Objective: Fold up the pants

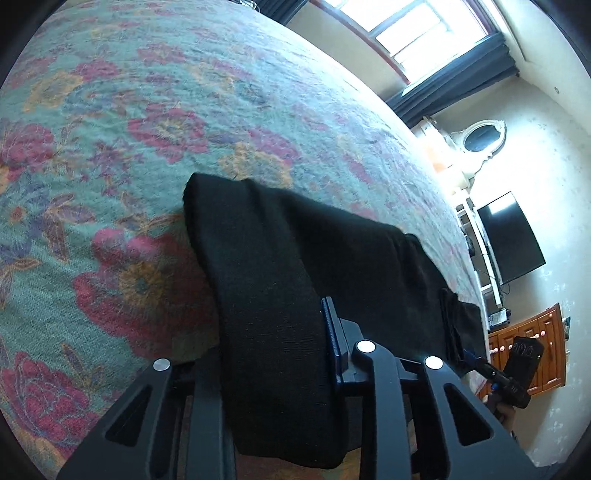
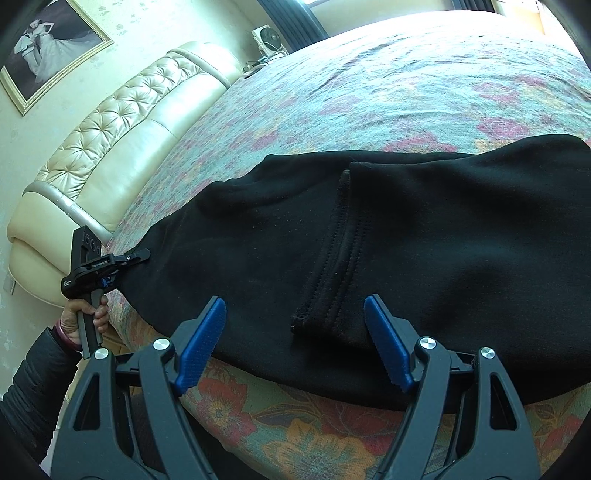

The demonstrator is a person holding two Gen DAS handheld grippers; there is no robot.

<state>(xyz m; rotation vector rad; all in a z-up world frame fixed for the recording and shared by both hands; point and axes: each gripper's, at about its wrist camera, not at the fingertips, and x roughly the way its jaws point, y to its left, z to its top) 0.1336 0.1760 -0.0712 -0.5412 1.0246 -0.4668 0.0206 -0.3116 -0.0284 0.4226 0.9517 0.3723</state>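
Black pants [image 1: 295, 240] lie in a long folded band on the floral bedspread [image 1: 129, 129], along its near edge. My left gripper [image 1: 277, 325] is shut on one end of them. The cloth runs between its jaws and hides the left finger; only the right blue pad [image 1: 330, 328] shows. In the right wrist view the left gripper [image 2: 142, 254] pinches the pants' [image 2: 424, 240] far left end, with a hand on its handle. My right gripper [image 2: 295, 339] stands open at the bed's edge. Its blue pads [image 2: 201, 343] straddle a stitched hem without touching the cloth.
A cream tufted headboard [image 2: 122, 122] and a framed picture [image 2: 48, 48] are at the left. A wall television [image 1: 511, 236], a wooden cabinet [image 1: 528, 343] and a curtained window [image 1: 424, 33] are beyond the bed. The bedspread [image 2: 406, 85] stretches far past the pants.
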